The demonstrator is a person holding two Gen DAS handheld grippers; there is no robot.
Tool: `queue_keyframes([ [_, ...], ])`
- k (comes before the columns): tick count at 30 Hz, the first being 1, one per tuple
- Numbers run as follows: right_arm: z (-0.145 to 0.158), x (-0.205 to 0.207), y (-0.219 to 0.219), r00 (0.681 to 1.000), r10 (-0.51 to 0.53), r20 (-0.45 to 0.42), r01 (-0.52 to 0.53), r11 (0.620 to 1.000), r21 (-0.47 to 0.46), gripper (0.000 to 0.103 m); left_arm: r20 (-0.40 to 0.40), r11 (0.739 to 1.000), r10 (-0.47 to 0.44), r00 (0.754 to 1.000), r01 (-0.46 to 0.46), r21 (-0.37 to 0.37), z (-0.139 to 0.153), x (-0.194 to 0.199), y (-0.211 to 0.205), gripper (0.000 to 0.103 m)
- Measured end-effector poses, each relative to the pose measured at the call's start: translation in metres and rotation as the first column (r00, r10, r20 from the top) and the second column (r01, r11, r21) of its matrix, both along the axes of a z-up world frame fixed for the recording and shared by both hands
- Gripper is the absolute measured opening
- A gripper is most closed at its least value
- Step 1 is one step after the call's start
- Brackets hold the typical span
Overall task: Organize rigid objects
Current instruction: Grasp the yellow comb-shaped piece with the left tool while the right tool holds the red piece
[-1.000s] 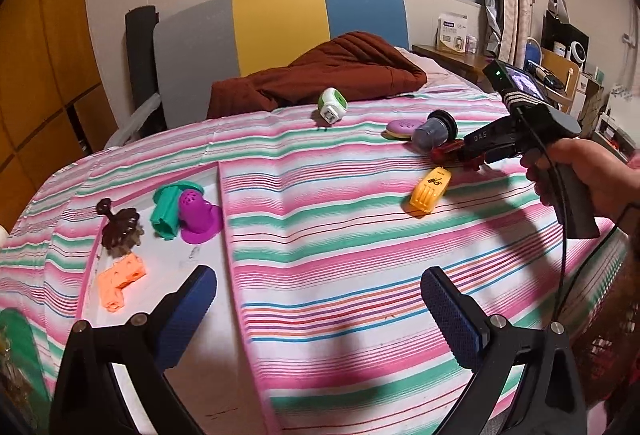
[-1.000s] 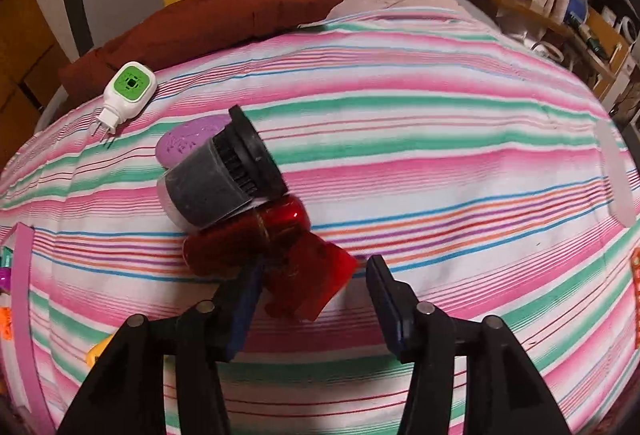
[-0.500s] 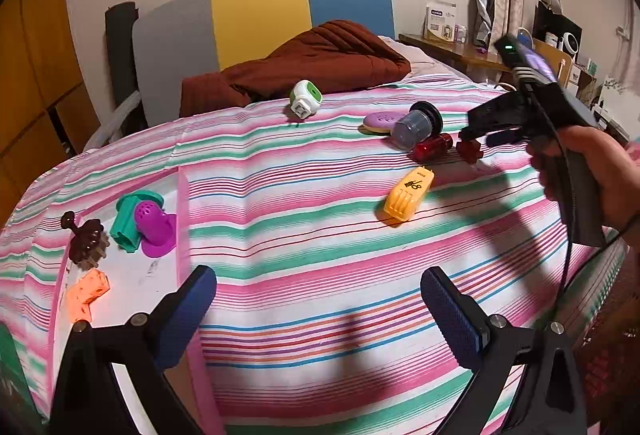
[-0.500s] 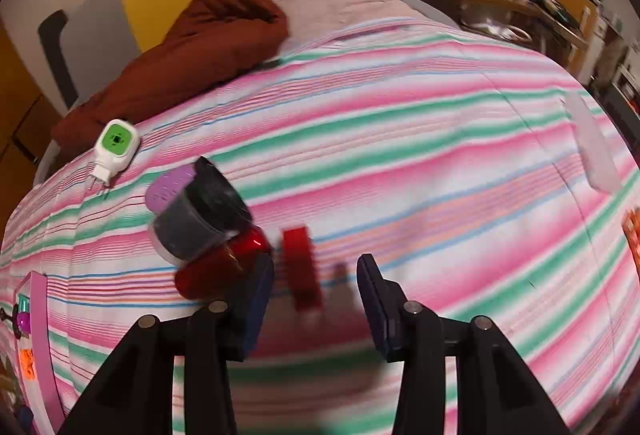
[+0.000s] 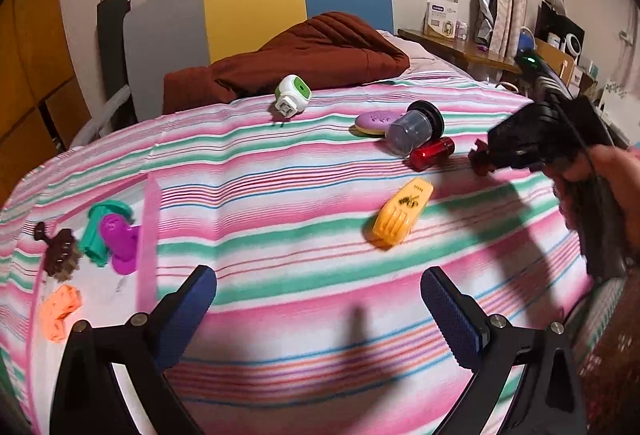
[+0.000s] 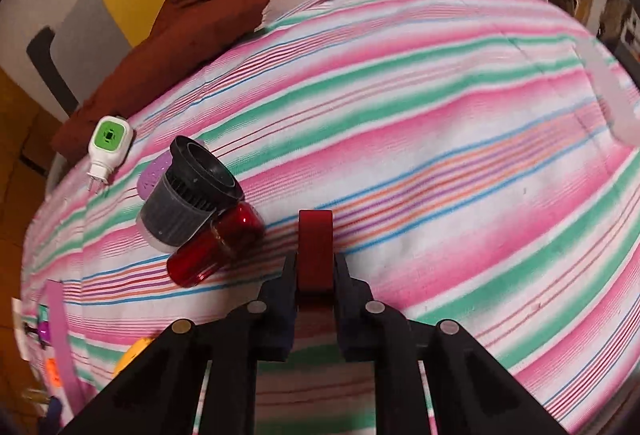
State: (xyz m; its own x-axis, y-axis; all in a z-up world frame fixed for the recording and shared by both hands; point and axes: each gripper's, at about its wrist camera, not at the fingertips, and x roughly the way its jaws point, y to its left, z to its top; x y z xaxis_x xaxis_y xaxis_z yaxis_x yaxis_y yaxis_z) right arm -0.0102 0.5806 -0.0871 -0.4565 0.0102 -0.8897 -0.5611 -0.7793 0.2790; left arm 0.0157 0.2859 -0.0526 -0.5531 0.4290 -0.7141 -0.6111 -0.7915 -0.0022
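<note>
My right gripper (image 6: pixel 316 267) is shut on a dark red flat piece (image 6: pixel 316 247) and holds it just above the striped bedspread; it also shows in the left wrist view (image 5: pixel 482 161). Beside it lie a red cylinder (image 6: pixel 214 245), a grey-and-black cup-shaped part (image 6: pixel 188 197), a purple oval (image 6: pixel 154 175) and a white-green plug (image 6: pixel 108 141). A yellow hand-shaped piece (image 5: pixel 402 215) lies mid-bed. My left gripper (image 5: pixel 318 299) is open and empty, low over the front of the bed. On a white sheet (image 5: pixel 104 291) at the left lie purple (image 5: pixel 120 243), teal (image 5: pixel 98 231), brown (image 5: pixel 60 251) and orange (image 5: pixel 60 311) pieces.
A brown blanket (image 5: pixel 304 55) is bunched at the headboard. A wooden shelf with boxes (image 5: pixel 456 43) stands at the back right. The person's hand (image 5: pixel 612 187) holds the right gripper at the bed's right edge.
My right gripper closed on the dark red piece and lifted it away from the red cylinder. The left gripper's view shifted slightly; it stays open.
</note>
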Motion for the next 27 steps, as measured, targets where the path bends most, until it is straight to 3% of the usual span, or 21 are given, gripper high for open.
queue_keyframes([
  [3,-0.005,0.01,0.003,0.999,-0.021,-0.028,0.018,0.994,-0.105,0.014,0.006,1.0,-0.025,1.0,0.024,0.017,-0.004,-0.007,0.016,0.103],
  [5,-0.017,0.017,0.013,0.997,-0.057,-0.06,0.039,0.962,-0.269,0.014,-0.002,0.999,-0.046,0.999,0.046,0.0,-0.007,-0.011,0.03,0.103],
  [7,-0.021,0.024,0.025,0.989,-0.131,-0.069,0.101,0.937,-0.335,0.017,-0.01,0.997,-0.071,0.997,0.071,-0.017,-0.012,-0.016,0.045,0.103],
  [9,-0.017,0.031,0.035,0.979,-0.193,-0.067,0.164,0.937,-0.309,0.027,-0.023,0.996,-0.085,0.996,0.084,-0.037,-0.017,-0.021,0.058,0.103],
  [10,-0.013,0.035,0.039,0.972,-0.227,-0.063,0.202,0.94,-0.277,0.036,-0.027,0.994,-0.098,0.995,0.097,-0.039,-0.019,-0.024,0.064,0.103],
  [12,-0.004,0.038,0.041,0.963,-0.263,-0.053,0.249,0.951,-0.183,0.042,-0.041,0.991,-0.121,0.992,0.119,-0.055,-0.023,-0.027,0.073,0.102],
  [17,0.011,0.02,0.028,0.982,-0.186,-0.022,0.186,0.982,0.009,0.043,-0.015,0.983,-0.169,0.985,0.168,-0.08,-0.034,-0.034,0.09,0.08],
  [20,0.01,0.004,0.011,0.995,-0.098,0.014,0.096,0.992,0.082,0.044,0.004,0.983,-0.166,0.986,0.166,-0.084,-0.04,-0.037,0.093,0.078],
  [24,-0.007,-0.009,-0.003,0.992,-0.026,0.127,0.009,0.992,0.129,0.044,0.031,0.98,-0.181,0.983,0.183,-0.071,-0.044,-0.039,0.093,0.074],
  [27,-0.007,-0.012,-0.008,0.991,-0.003,0.135,-0.021,0.984,0.177,0.033,0.051,0.98,-0.189,0.981,0.191,-0.06,-0.047,-0.04,0.093,0.074],
])
